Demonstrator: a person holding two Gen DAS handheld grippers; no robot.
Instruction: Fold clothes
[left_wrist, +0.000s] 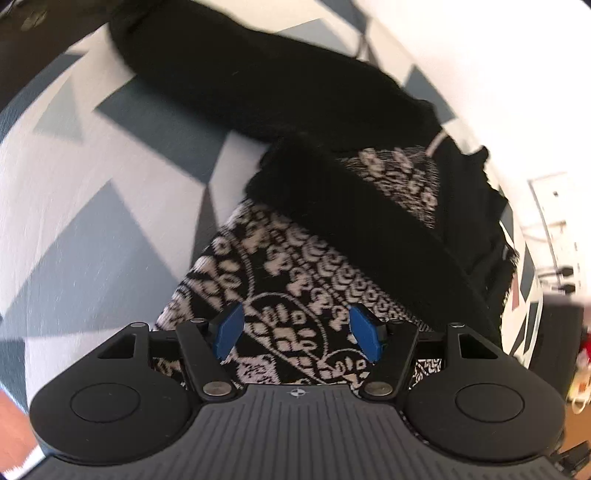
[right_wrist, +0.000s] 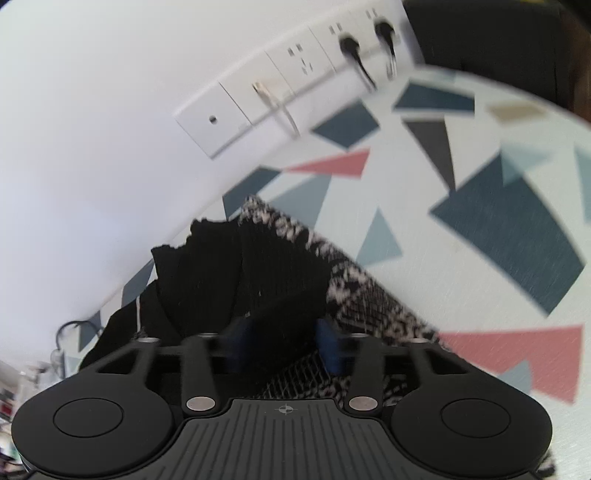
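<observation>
Holding a fold of black knit between its blue pads, my right gripper (right_wrist: 286, 345) is closed on the garment (left_wrist: 288, 280), a black sweater with a cream paisley pattern. The fabric bunches up ahead of the fingers toward the white wall (right_wrist: 92, 129), and the outlet strip (right_wrist: 295, 70) is visible beyond it.

My left gripper (left_wrist: 295, 330) hovers over the patterned panel with its blue pads wide apart and nothing between them. The sweater lies on the table with the geometric cloth (left_wrist: 92, 166). A black sleeve (left_wrist: 258, 77) stretches away across the cloth, and a black ribbed band (left_wrist: 362, 206) crosses the pattern diagonally.

Procedure, as I judge it:

1. The right side appears to be carrying a flap. I keep the grip firm so that the knit cannot slip out.
2. I keep the carried edge low and parallel to the table edge, so the crease lands straight.
3. I use the left gripper to pin the patterned panel flat, or to take the matching edge, so the body does not drag.
4. I release only once the flap lies flat.

Both views are blurred by motion, so I cannot tell how much of the fold is complete.
</observation>
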